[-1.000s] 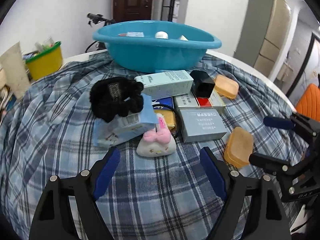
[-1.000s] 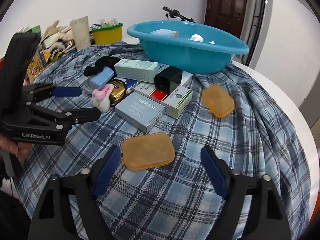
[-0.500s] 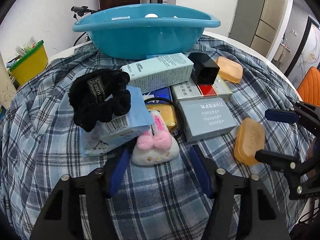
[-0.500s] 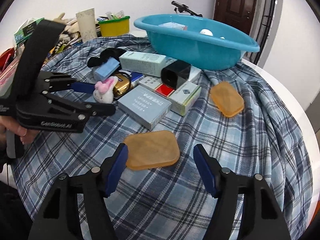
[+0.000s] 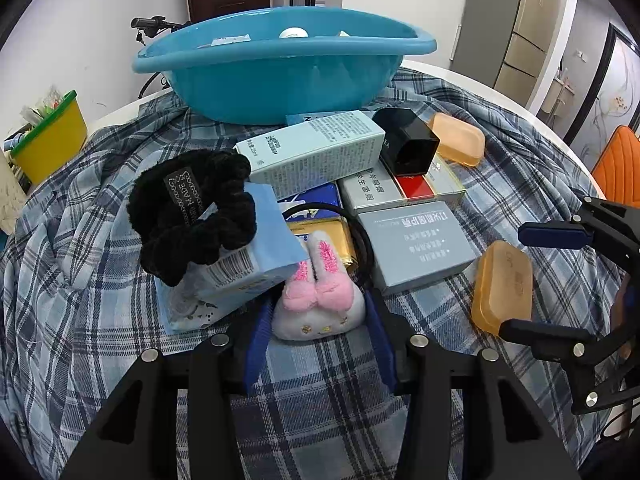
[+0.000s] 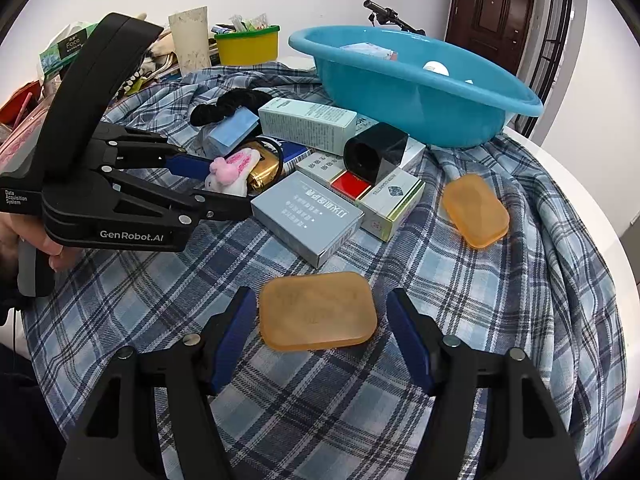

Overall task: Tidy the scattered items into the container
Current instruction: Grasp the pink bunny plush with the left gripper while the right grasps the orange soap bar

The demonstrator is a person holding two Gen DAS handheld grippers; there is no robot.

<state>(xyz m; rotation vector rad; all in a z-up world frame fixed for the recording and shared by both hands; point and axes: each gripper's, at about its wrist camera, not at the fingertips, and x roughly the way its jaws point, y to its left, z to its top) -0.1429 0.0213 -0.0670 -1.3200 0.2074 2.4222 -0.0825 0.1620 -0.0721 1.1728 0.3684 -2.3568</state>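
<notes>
Left hand-held gripper point(image 5: 318, 322) has just closed, pads pinching bunny plush point(image 5: 318, 304).

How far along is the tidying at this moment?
Early stage. Done: a few small items already lie in the blue basin. In hand: the left hand-held gripper has just been closing around the plush bunny, its pads at the bunny's sides; the right hand-held gripper straddles an orange soap bar without pressing it. Left: the boxes, black scrunchie and second soap bar still on the cloth.
</notes>
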